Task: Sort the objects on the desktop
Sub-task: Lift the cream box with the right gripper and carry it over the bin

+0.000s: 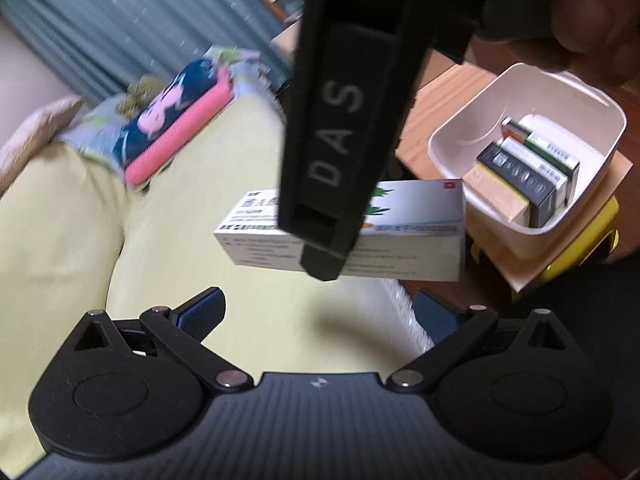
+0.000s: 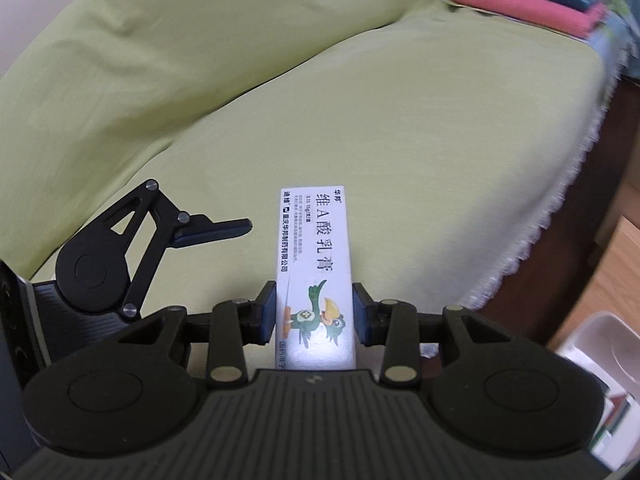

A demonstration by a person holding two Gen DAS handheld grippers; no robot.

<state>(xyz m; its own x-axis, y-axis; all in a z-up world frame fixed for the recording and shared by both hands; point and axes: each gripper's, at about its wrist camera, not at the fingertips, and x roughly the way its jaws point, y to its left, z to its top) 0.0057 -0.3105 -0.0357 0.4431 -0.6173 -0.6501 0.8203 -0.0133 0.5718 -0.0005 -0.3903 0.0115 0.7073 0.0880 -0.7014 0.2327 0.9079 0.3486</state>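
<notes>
The white ointment carton (image 2: 315, 276) sits lengthwise between the jaws of the right gripper (image 2: 314, 314), its blue pads (image 2: 267, 312) clamped on the long sides near the end printed with a green cartoon bird; the rest of the carton sticks out forward, clear of the bed below. From the left wrist view the same carton (image 1: 404, 236) hangs in the air, crossed by the right gripper's black finger marked "DAS".

The left gripper (image 1: 316, 312) has its jaws wide apart with nothing between them, one blue pad (image 1: 202, 312) to each side over bare cloth.

Beneath both lies a bed under a yellow-green cover (image 2: 360, 120), broad and open, with a raised fold or pillow of the same cloth at the back. Its lace-trimmed edge (image 2: 532, 240) runs down the right side, dropping to a dark floor. At the far end of the bed rests a folded stack of pink and dark blue patterned textiles (image 1: 176, 120).

Past the bed's edge a white plastic bin (image 1: 472, 136) stands on a wooden board over a yellow stool (image 1: 588, 236). Inside it several small cartons (image 1: 532, 176) stand packed side by side against one wall, the other half of the bin bare. Grey-blue curtains (image 1: 120, 24) hang behind.
</notes>
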